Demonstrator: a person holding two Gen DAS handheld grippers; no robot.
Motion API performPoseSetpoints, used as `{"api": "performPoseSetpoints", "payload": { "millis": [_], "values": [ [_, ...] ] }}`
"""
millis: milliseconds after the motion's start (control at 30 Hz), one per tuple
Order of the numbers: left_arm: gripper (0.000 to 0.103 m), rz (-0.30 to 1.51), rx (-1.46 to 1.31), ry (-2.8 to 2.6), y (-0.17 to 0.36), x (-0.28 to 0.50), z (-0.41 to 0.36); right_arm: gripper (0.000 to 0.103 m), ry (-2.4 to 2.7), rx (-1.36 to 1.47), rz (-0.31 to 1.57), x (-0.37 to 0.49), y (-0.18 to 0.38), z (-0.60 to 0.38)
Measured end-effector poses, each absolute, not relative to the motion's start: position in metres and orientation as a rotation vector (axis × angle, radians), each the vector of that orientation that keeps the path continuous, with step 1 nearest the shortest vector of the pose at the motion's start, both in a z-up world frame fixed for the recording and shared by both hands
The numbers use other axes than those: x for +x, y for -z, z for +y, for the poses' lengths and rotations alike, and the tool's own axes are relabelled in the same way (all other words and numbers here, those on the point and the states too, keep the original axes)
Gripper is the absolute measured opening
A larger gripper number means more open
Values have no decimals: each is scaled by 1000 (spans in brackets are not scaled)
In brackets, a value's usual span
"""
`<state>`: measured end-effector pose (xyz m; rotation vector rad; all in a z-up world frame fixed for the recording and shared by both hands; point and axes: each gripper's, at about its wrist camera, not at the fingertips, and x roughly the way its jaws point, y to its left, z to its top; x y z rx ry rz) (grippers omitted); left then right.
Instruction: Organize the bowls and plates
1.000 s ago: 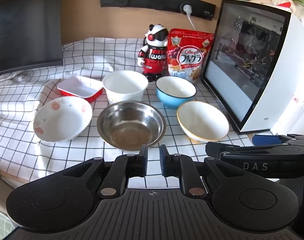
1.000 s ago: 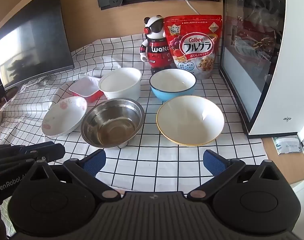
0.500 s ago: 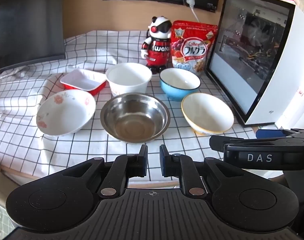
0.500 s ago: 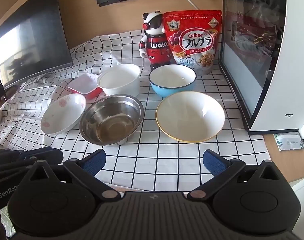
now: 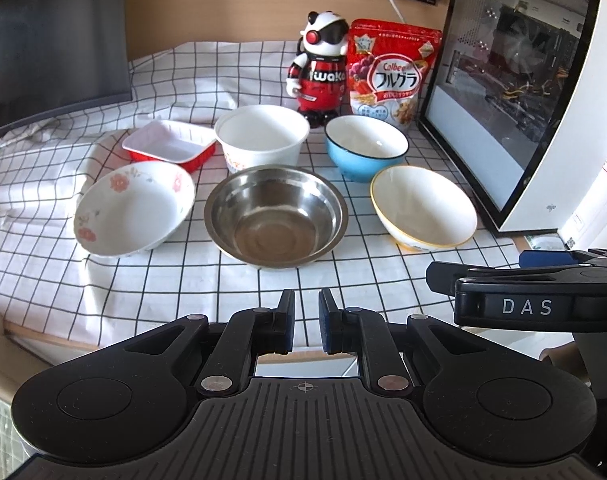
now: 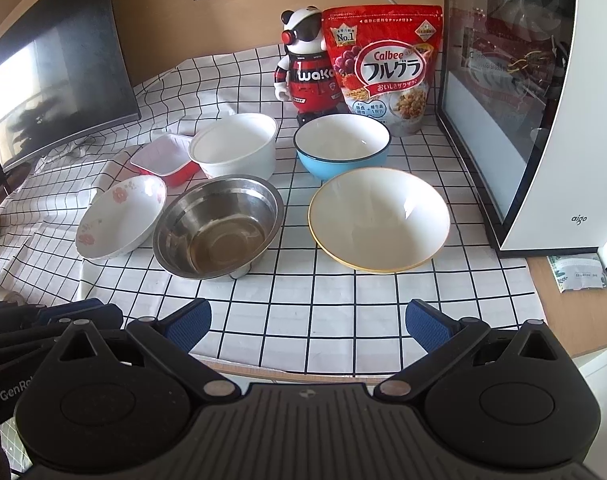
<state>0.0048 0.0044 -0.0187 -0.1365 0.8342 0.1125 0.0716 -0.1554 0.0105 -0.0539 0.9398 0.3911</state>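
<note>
On the checked cloth (image 6: pixel 295 304), six empty dishes; left tool (image 5: pixel 306 322) nearly pressed together, right tool (image 6: pixel 308 322) spread.

We see a wooden counter (image 6: pixel 575 312) under a checked cloth (image 6: pixel 323 320); on the cloth sit five bowls, a red tray (image 6: pixel 165 160), a cereal bag (image 6: pixel 387 68) and a toy robot (image 6: pixel 307 64).

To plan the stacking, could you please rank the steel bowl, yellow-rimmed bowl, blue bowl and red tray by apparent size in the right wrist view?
1. yellow-rimmed bowl and steel bowl: alike, unranked
2. blue bowl, though farther away
3. red tray, partly hidden
</note>
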Motion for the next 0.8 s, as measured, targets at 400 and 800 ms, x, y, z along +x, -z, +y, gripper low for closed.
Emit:
{"api": "performPoseSetpoints", "payload": {
  "millis": [400,800],
  "values": [
    [15,861,-139,-124,19,7,5,103,-392,-53,948,72,-7,-155],
    [15,873,-150,-126,19,5,6,103,-408,-54,951,68,-10,-154]
  ]
}}
